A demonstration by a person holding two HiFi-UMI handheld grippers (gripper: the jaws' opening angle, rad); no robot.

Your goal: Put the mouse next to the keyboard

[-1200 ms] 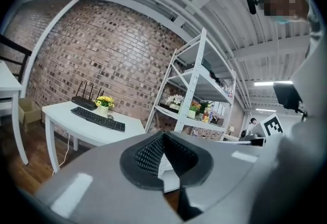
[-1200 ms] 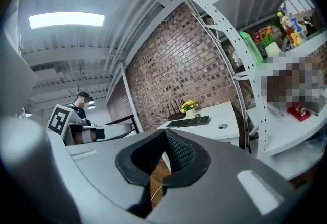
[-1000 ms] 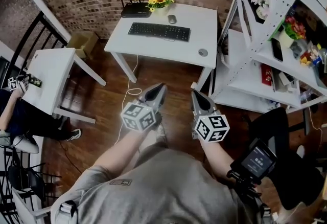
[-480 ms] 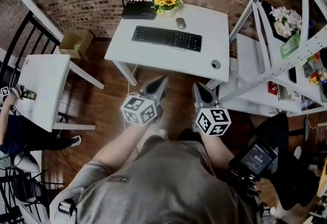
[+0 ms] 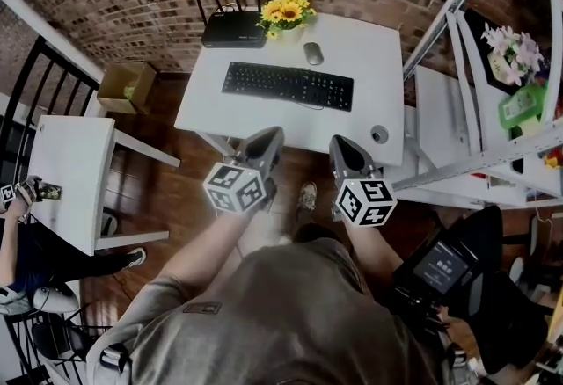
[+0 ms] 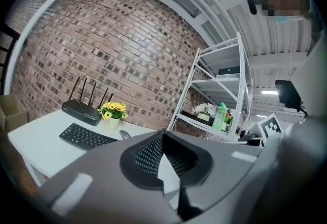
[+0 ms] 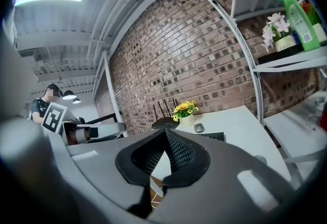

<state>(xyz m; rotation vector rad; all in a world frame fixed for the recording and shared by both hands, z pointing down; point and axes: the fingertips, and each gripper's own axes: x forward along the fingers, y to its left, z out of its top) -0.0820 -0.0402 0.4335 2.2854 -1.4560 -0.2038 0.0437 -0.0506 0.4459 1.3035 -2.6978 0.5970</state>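
Note:
A grey mouse (image 5: 313,53) lies on the white desk (image 5: 374,76), just behind the right half of the black keyboard (image 5: 287,85) and right of the flowers. Both grippers hang side by side in front of the desk's near edge, well short of the mouse. My left gripper (image 5: 266,141) is shut with nothing in it. My right gripper (image 5: 341,148) is shut and empty too. The mouse (image 6: 125,134) and keyboard (image 6: 84,137) show small in the left gripper view; the mouse (image 7: 198,127) also shows in the right gripper view.
A black router (image 5: 233,28) and a pot of yellow flowers (image 5: 287,16) stand at the desk's back edge. A round grey disc (image 5: 379,134) lies at its front right corner. A white metal shelf unit (image 5: 488,102) stands right of the desk, a smaller white table (image 5: 75,172) to the left.
The view has closed in on the desk, which now sits nearer and more central. Both grippers have come forward to the desk's near edge, still shut.

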